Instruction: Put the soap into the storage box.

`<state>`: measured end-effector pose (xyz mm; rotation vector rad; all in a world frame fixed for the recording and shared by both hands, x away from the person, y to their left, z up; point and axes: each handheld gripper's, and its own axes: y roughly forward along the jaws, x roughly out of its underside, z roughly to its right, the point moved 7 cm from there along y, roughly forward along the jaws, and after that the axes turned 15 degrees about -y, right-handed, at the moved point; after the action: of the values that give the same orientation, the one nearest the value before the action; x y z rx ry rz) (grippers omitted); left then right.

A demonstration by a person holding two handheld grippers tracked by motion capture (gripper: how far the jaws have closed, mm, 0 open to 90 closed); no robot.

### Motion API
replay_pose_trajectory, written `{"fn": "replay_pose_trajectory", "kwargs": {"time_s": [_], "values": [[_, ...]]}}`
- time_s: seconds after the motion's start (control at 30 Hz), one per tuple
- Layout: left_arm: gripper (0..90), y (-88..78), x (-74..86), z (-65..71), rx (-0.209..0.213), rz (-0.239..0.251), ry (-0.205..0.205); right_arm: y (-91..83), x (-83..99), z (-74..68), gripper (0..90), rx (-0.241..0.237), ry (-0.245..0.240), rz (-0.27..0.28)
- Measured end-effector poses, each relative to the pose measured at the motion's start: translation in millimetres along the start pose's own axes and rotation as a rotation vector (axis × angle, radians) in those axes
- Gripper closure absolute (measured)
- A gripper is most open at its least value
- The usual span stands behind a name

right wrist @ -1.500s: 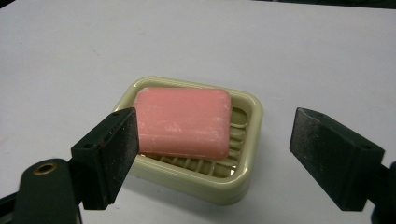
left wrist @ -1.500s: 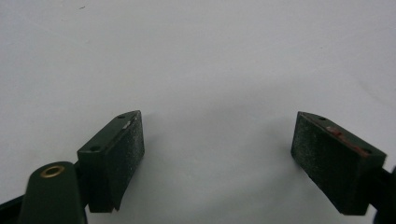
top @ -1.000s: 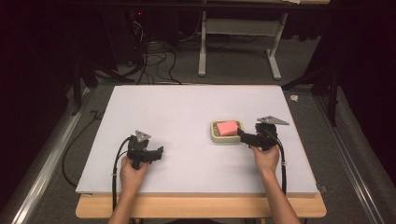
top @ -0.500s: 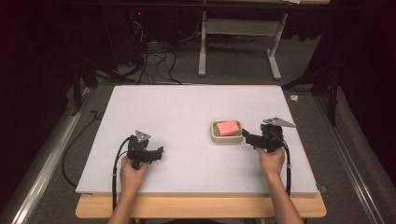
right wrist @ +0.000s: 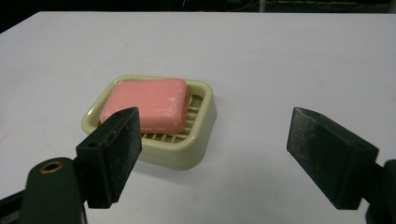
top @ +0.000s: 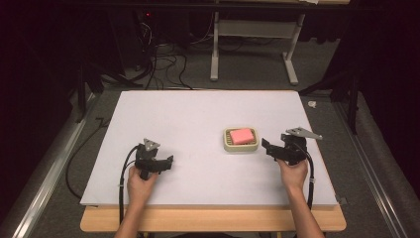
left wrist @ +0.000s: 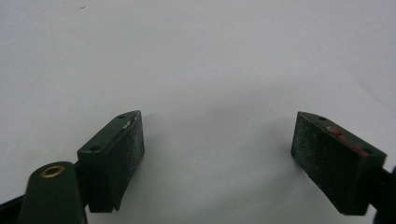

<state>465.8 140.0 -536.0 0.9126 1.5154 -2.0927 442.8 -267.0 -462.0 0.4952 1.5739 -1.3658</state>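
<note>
A pink soap bar lies in a cream slotted soap dish on the white table top. My right gripper sits just right of the dish, open, with nothing between its jaws; in the right gripper view the dish is a short way ahead and to the left. My left gripper rests at the front left, far from the dish. It stands open over bare white surface.
The white board lies on a wooden table whose front edge shows below it. Black cables trail from both grippers. Beyond the far edge are a dark floor, cables and a metal stand.
My right gripper has drawn back to the right, away from the soap dish. The left gripper has stayed where it was.
</note>
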Motion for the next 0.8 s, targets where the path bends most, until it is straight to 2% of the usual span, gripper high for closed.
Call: {"fn": "replay_pose_trajectory", "kwargs": {"time_s": [0.8], "values": [[17.6, -0.1, 0.0, 0.0, -0.001, 0.000, 0.000, -14.5, 18.6, 8.6, 19.3, 0.017, 0.020, 0.006]]}}
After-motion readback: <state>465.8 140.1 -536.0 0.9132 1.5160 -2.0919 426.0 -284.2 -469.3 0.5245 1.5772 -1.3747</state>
